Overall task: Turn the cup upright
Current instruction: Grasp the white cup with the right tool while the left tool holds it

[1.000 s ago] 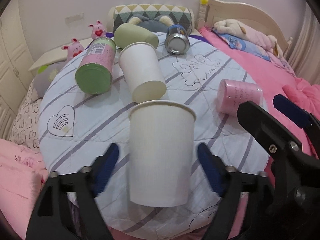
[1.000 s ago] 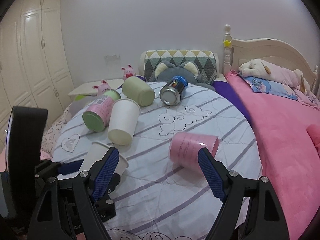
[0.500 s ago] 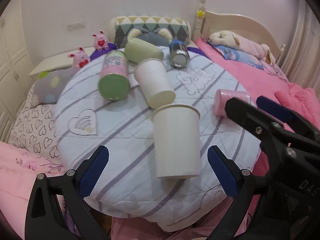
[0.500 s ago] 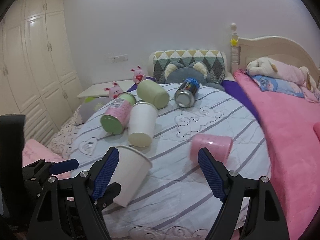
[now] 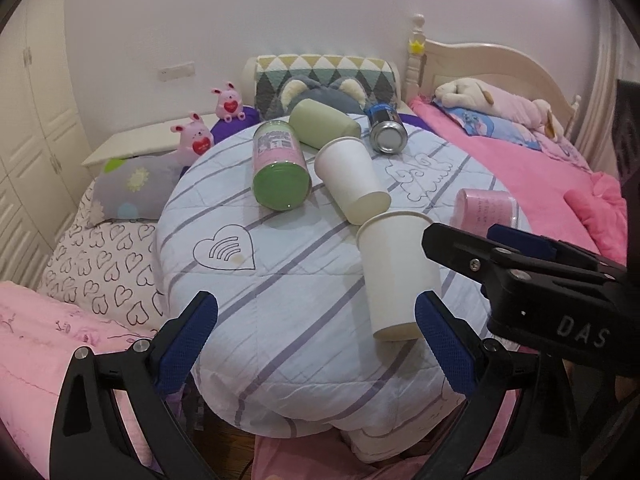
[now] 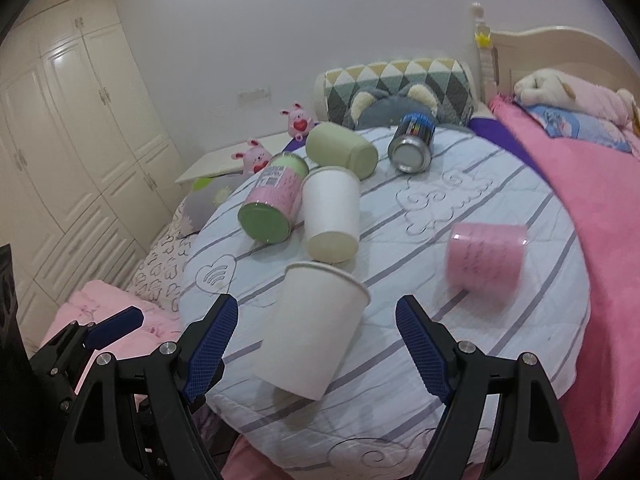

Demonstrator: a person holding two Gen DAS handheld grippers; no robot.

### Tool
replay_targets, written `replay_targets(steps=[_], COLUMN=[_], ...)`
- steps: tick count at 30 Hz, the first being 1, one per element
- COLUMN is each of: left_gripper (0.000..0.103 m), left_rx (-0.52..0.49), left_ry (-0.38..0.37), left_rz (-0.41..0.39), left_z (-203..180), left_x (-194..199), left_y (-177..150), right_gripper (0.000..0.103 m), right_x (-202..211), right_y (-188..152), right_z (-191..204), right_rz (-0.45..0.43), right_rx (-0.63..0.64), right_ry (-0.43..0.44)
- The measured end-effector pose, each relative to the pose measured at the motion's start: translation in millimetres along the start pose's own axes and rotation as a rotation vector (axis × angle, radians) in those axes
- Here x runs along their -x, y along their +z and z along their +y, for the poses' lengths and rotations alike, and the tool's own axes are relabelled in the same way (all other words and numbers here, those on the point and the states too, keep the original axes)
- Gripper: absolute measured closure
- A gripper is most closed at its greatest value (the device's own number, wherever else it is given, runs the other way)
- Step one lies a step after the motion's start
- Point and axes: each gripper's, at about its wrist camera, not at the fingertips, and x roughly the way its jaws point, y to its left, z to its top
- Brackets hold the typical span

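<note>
A white paper cup (image 5: 396, 274) stands upright near the front edge of the round quilted table (image 5: 248, 288); it also shows in the right wrist view (image 6: 316, 328). My left gripper (image 5: 316, 344) is open and empty, back from the table edge, left of the cup. My right gripper (image 6: 316, 344) is open, its blue pads either side of the cup without touching; it shows in the left wrist view (image 5: 496, 240) at the right. A second white cup (image 5: 352, 180) lies on its side, as does a pink cup (image 6: 486, 258).
A pink-and-green can (image 5: 280, 168), a green cup (image 5: 322, 124) and a blue can (image 5: 387, 128) lie on their sides at the back of the table. A pink bed (image 5: 540, 160) is at the right, pillows (image 5: 132, 176) and wardrobe (image 6: 60, 160) at the left.
My left gripper has let go of the upright white cup and pulled back and left. My right gripper has swung left, so the cup now sits between its fingers.
</note>
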Motion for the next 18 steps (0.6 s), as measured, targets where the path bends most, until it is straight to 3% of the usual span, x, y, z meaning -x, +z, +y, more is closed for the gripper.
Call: replay_targets(steps=[18], left_gripper=[0.003], left_rx=[-0.027], left_ry=[-0.073], left_rz=[0.061], left_z=[7], left_x=[-21], left_y=[-10], right_gripper=[0.020], right_x=[-43], right_y=[1], right_z=[-5], right_rz=[0.141], right_rx=[-0.110], right_ry=[-0.017])
